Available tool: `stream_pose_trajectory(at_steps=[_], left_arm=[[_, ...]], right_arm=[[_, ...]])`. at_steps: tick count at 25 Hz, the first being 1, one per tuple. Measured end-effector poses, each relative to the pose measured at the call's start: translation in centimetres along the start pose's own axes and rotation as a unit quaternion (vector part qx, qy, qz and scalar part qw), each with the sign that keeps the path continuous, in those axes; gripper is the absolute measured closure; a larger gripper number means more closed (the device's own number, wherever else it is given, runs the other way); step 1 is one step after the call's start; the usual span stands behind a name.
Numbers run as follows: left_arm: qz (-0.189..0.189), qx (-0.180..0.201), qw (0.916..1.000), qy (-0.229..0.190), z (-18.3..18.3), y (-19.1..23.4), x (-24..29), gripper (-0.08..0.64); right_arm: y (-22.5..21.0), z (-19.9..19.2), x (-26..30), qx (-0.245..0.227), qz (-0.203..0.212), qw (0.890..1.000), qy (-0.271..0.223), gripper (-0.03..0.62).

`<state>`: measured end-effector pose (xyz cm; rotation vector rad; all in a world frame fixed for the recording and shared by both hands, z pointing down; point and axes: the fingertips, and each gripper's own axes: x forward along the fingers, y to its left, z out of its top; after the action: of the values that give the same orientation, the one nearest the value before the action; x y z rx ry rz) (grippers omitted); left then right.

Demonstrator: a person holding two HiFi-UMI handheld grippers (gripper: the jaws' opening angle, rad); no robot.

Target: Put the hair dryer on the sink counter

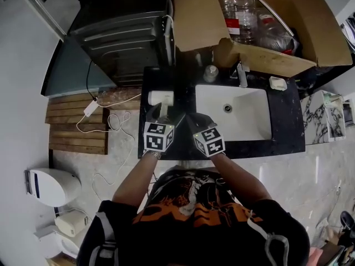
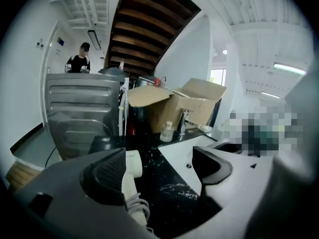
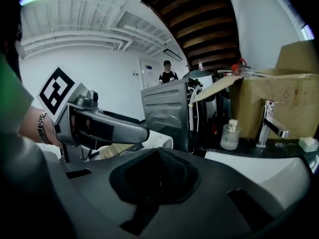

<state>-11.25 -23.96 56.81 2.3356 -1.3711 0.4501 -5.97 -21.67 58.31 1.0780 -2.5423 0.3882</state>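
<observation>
The white hair dryer (image 1: 161, 97) lies on the black marble sink counter (image 1: 283, 126), left of the white basin (image 1: 244, 121). My left gripper (image 1: 166, 115) hangs just in front of it with its jaws spread wide. In the left gripper view the hair dryer (image 2: 132, 168) rests on the counter right beside the left pad (image 2: 107, 176), and the right pad stands well away from it. My right gripper (image 1: 194, 119) is beside the left one, over the counter's front edge. In its own view the right gripper (image 3: 157, 176) has its pads pressed together with nothing between them.
An open cardboard box (image 1: 199, 21) with plastic bottles stands behind the basin. A faucet (image 1: 242, 73), a small glass bottle (image 1: 210, 73) and a soap dish (image 1: 278, 83) line the back of the counter. A grey appliance (image 1: 122, 43) stands at the left. A white cord (image 1: 111, 121) trails over the floor.
</observation>
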Motion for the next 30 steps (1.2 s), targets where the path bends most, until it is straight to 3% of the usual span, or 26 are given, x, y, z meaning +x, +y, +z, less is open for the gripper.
stream_pose_trajectory(at_steps=[3,6,10,16,21,23,30], left_arm=[[-0.012,0.010,0.9986,-0.050,2.7,-1.6,-1.9,0.151],[-0.019,0.010,0.9947,-0.101,5.0,-2.4,-4.1,0.245],[-0.028,0.017,0.9882,-0.149,7.3,-3.8,-6.7,0.299],[-0.069,0.052,0.9705,-0.225,11.0,-7.4,-10.9,0.354],[-0.069,0.085,0.9617,-0.251,12.1,-9.1,-13.5,0.420],[-0.070,0.088,0.9580,-0.264,12.8,-9.6,-14.5,0.473],[-0.099,0.091,0.9470,-0.292,15.0,-11.6,-16.9,0.537]], right_arm=[[0.4,2.0,-1.7,-0.004,0.001,1.000,-0.025,0.578],[1.1,4.2,-3.4,-0.004,0.003,0.999,-0.053,0.578],[1.9,6.9,-5.7,-0.012,0.006,0.996,-0.087,0.578],[2.8,10.4,-9.1,-0.034,0.003,0.991,-0.132,0.578],[3.5,12.8,-11.7,-0.051,-0.002,0.985,-0.164,0.578],[3.9,13.8,-12.8,-0.058,-0.003,0.982,-0.179,0.578],[5.8,17.0,-15.6,-0.097,0.007,0.968,-0.229,0.578]])
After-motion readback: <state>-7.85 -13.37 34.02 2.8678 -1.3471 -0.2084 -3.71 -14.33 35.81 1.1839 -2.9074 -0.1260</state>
